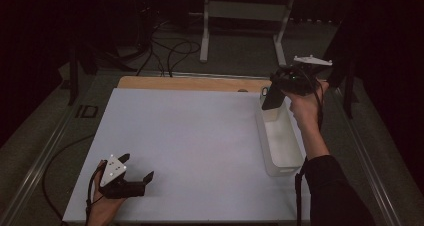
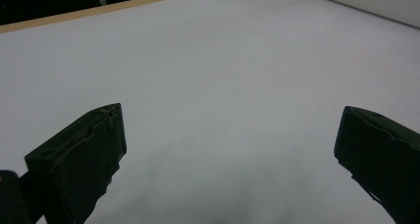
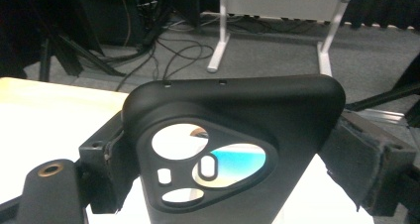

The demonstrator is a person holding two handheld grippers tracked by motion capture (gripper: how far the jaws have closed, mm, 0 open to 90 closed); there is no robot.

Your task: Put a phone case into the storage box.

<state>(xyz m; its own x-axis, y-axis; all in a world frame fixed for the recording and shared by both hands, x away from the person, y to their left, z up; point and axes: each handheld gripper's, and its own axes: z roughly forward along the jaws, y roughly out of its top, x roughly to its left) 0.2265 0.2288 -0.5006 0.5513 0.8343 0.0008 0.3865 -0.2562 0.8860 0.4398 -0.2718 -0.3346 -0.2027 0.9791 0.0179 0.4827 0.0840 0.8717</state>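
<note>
A black phone case [image 1: 272, 98] with camera cutouts hangs upright over the far end of a white bin [image 1: 266, 153] at the table's right side. My right gripper [image 1: 275, 86] is shut on it, and in the right gripper view the case [image 3: 233, 115] sits clamped between the two fingers [image 3: 359, 154]. At the front left, my left gripper [image 1: 137, 167] rests low over the white mat [image 1: 190, 136]. It is open, and in the left gripper view [image 2: 230, 135] nothing lies between its jaws.
The bin is long and narrow, and its inside looks empty where it shows; its wall [image 2: 366, 1] is at the top right of the left gripper view. A wooden table edge [image 1: 190, 82] runs behind the mat. Beyond it are floor cables [image 1: 170, 51] and a white stand [image 1: 245, 11].
</note>
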